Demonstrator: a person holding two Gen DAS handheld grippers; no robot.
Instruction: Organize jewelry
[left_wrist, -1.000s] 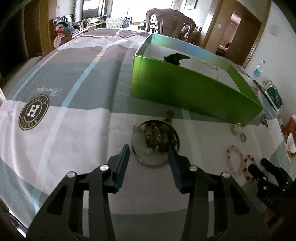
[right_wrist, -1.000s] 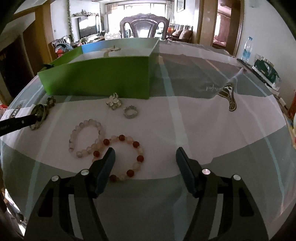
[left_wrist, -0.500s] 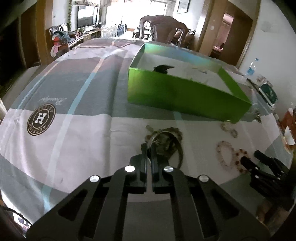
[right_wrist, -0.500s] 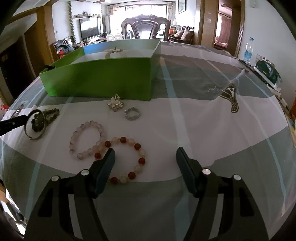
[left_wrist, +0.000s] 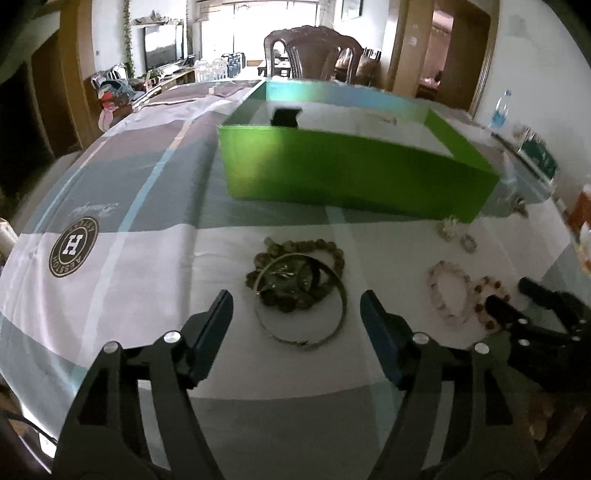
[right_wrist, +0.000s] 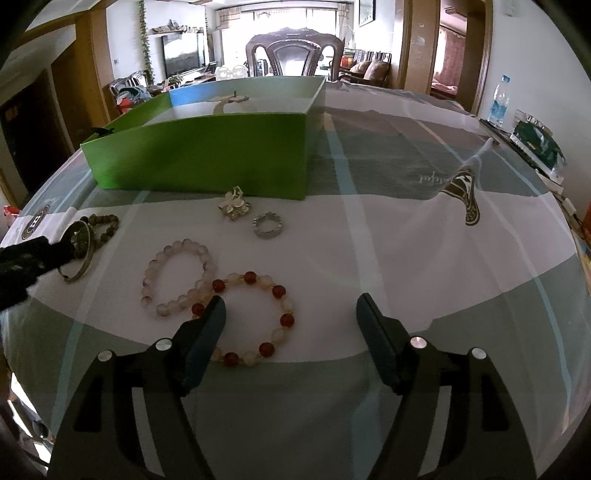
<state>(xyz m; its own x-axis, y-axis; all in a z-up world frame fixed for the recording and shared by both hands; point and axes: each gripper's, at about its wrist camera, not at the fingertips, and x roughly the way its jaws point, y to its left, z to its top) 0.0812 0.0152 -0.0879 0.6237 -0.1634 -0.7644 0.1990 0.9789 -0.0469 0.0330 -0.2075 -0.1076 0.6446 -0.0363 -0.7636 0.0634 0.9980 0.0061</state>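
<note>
A silver bangle (left_wrist: 334, 314) lies on the tablecloth over a dark olive bead bracelet (left_wrist: 295, 273). My left gripper (left_wrist: 296, 310) is open, its fingers either side of the bangle's near part, holding nothing. An open green box (left_wrist: 354, 177) stands beyond them. In the right wrist view my right gripper (right_wrist: 290, 314) is open and empty over a red-and-cream bead bracelet (right_wrist: 284, 319). A pale pink bead bracelet (right_wrist: 175, 277), a silver ring (right_wrist: 267, 225) and a silver charm (right_wrist: 233, 205) lie ahead, in front of the green box (right_wrist: 207, 151).
The box holds a dark item (left_wrist: 284, 117) at its far left corner. A water bottle (right_wrist: 496, 101) and a green packet (right_wrist: 537, 144) stand at the table's right edge. A carved chair (right_wrist: 295, 53) stands beyond the table.
My left gripper closed on the bangle half a second ago and has now opened again. The bangle lies a little shifted over the olive beads. The right gripper has barely moved.
</note>
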